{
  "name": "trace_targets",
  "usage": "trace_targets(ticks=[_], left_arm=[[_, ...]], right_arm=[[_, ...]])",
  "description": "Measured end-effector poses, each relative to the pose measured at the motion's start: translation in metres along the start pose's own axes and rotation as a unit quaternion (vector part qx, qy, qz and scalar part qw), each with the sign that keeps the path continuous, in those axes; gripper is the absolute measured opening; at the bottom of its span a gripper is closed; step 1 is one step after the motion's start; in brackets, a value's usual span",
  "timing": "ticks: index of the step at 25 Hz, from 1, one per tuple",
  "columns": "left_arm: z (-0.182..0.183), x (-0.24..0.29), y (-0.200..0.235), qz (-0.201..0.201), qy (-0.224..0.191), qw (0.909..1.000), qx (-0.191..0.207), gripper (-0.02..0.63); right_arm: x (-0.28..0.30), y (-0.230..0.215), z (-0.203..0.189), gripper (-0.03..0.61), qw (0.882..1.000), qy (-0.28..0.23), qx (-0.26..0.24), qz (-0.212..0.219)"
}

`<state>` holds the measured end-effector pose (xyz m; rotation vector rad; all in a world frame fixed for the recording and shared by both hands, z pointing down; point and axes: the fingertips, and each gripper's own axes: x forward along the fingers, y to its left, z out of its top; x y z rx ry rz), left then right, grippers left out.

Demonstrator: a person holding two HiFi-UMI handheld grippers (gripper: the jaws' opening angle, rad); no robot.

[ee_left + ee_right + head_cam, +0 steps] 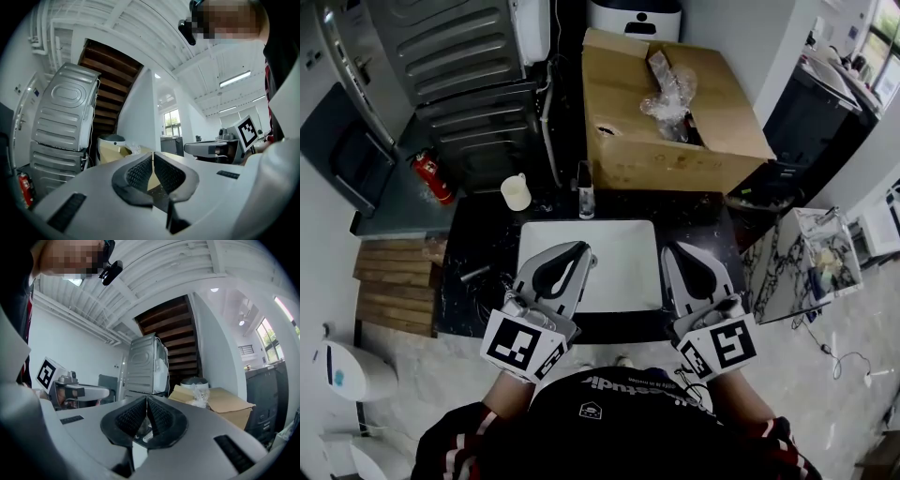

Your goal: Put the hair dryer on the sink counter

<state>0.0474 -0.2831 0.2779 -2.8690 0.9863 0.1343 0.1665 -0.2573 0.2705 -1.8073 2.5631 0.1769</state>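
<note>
A dark sink counter (483, 246) with a white basin (623, 246) lies below me. No hair dryer shows plainly. A clear plastic bundle (670, 96) lies in the open cardboard box (675, 155) behind the counter, and I cannot tell what it holds. My left gripper (585, 249) hangs over the basin's left edge, shut and empty. Its pads meet in the left gripper view (153, 155). My right gripper (668, 251) hangs over the basin's right edge, also shut with nothing in it. In the right gripper view (146, 398) its pads touch.
A cream cup (516, 191) and a small bottle (586, 199) stand at the counter's back edge. A red fire extinguisher (433, 178) sits left of them beneath stacked grey machines (455, 56). Wooden steps (394, 286) lie at the left, and a marble-topped stand (783, 267) at the right.
</note>
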Motion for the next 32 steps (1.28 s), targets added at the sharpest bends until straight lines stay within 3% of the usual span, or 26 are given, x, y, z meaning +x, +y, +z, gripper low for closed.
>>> trace_targets(ticks=[32], left_arm=[[-0.015,0.0,-0.001,-0.006,0.021,0.9989,-0.041,0.026]], right_arm=[[0.007,0.001,-0.007,0.04,1.0,0.021,-0.001,0.009]])
